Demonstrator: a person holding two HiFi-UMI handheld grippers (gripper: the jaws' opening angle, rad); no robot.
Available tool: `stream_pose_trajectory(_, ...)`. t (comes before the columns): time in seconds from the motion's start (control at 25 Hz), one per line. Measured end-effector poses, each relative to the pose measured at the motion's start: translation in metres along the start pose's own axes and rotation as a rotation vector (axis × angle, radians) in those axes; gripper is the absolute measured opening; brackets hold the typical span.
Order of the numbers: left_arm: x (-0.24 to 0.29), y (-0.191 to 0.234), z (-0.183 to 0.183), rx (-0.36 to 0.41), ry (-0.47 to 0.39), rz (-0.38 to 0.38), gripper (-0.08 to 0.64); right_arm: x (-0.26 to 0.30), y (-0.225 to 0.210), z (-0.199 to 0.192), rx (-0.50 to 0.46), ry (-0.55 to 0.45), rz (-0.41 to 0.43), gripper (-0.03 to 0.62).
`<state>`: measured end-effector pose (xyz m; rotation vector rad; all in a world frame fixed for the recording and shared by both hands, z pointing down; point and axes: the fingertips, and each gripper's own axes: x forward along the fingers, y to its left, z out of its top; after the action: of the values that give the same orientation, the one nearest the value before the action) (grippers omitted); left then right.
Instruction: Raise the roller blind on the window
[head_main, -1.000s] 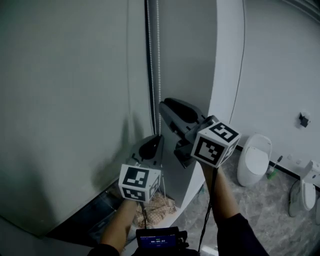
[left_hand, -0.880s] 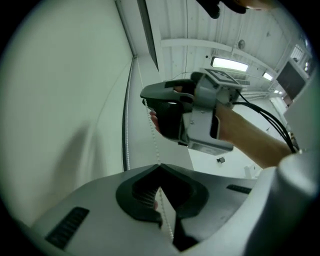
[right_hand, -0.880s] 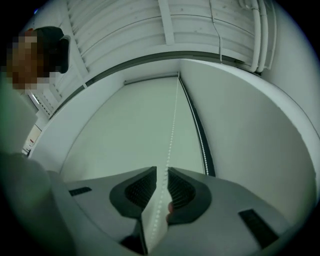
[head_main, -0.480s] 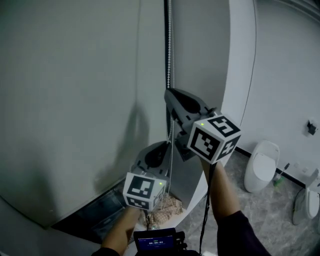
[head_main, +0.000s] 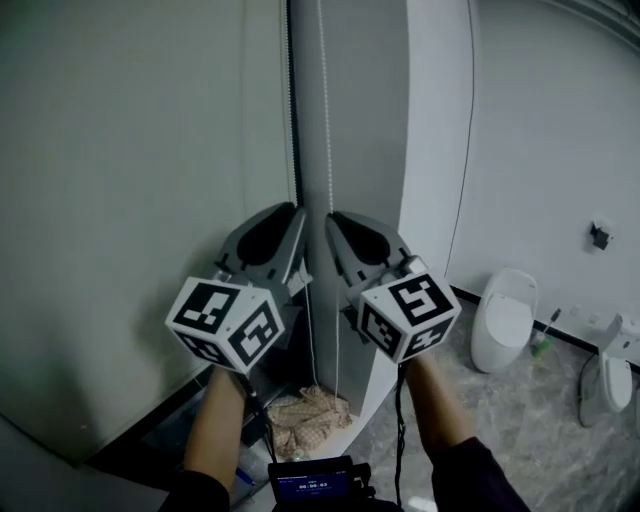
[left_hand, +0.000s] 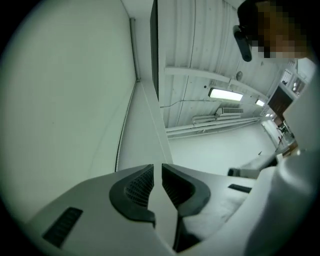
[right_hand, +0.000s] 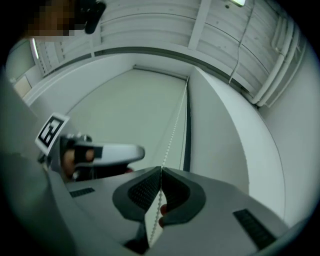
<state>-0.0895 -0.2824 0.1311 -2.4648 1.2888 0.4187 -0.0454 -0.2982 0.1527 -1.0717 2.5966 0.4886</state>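
Leftmost, item one: grey fabric roller blind (head_main: 130, 200). It fills the left half of the head view and hangs nearly to the bottom, leaving only a dark strip of window (head_main: 170, 430) bare below its hem. Judged from that, most of the raising is yet to do.

Item two: left gripper (head_main: 294, 212), grey, held up just left of the chain. Its jaws are narrowly parted with nothing between them, probably poised to take the next hold.

Item three: white beaded pull chain (head_main: 325, 120), hanging straight down the centre of the frame beside the blind's right edge. It is the means of winding the blind.

Item four: right gripper (right_hand: 161, 172), just right of its partner at much the same height. Its jaws have just been closing and pinch the chain between them, likely so as to haul on it.

Item five: crumpled beige cloth (head_main: 310, 412), lower centre, beneath both grippers.

Item six: white toilet (head_main: 505, 318), lower right, well apart and no part of the job.
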Motion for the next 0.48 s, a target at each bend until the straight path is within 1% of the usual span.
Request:
stream_pose_trajectory(0.08,0.024,0.002,0.012,0.004,0.007,-0.023,0.014,-0.006,-0.001,-0.023,-0.069,0.040,-0.031,0.017)
stream_pose_trajectory(0.12,0.032,-0.001,0.015,0.008,0.014,-0.033,0.014,-0.015,0.001,-0.036,-0.084,0.063,-0.038,0.017)
stream_pose_trajectory(0.24,0.042,-0.017,0.015,0.005,0.043,-0.053,0.015,-0.049,0.015,-0.072,-0.079,0.121,-0.047,0.017)
stream_pose_trajectory(0.36,0.047,-0.026,0.001,-0.001,0.082,-0.059,0.015,-0.071,0.031,-0.104,-0.061,0.160,-0.049,0.017)
stream_pose_trajectory(0.48,0.052,-0.036,-0.011,-0.024,0.095,-0.075,0.014,-0.083,0.038,-0.125,-0.033,0.185,-0.040,0.017)
